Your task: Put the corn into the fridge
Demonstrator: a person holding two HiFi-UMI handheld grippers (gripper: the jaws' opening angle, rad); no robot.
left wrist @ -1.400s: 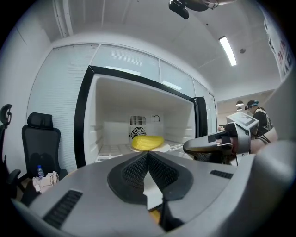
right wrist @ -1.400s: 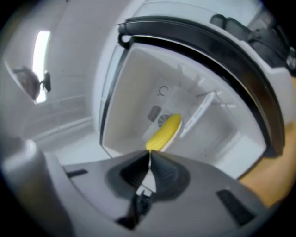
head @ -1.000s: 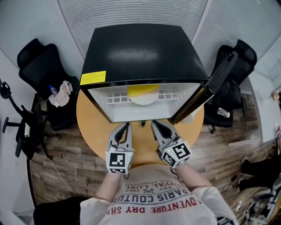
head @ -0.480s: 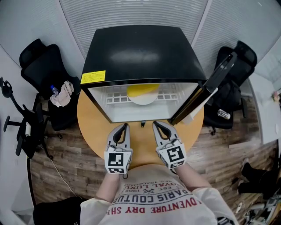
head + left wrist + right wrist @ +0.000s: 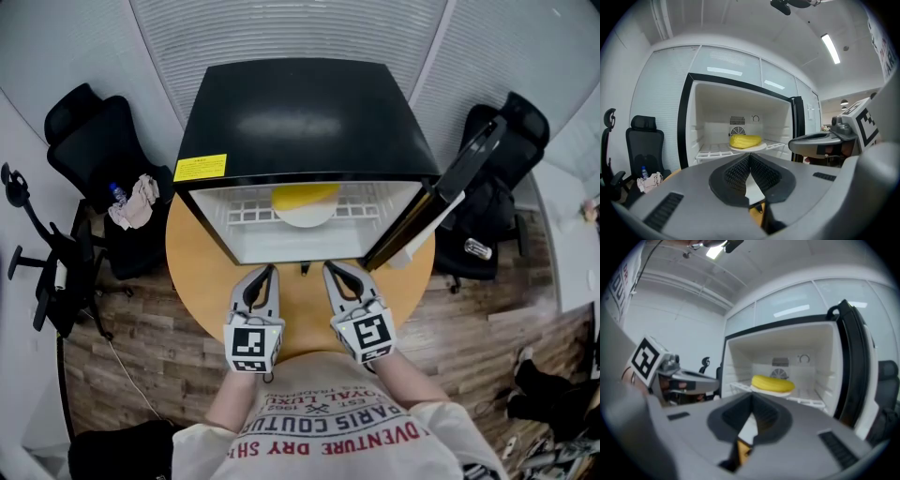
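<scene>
Both sets of jaws pressed together, empty: left gripper [image 5: 270,269], right gripper [image 5: 329,267] before fridge [image 5: 300,112]. Corn [image 5: 305,194] inside on plate [image 5: 306,217], door [image 5: 452,190] open; hard slam possibly rolls corn.

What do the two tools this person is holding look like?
Both the left gripper and right gripper are pale grey plastic with dark ribbed pads; each carries a white cube with black square markers. The person wears a white printed T-shirt.

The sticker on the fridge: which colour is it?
Yellow sticker; best seen in the head view.
</scene>
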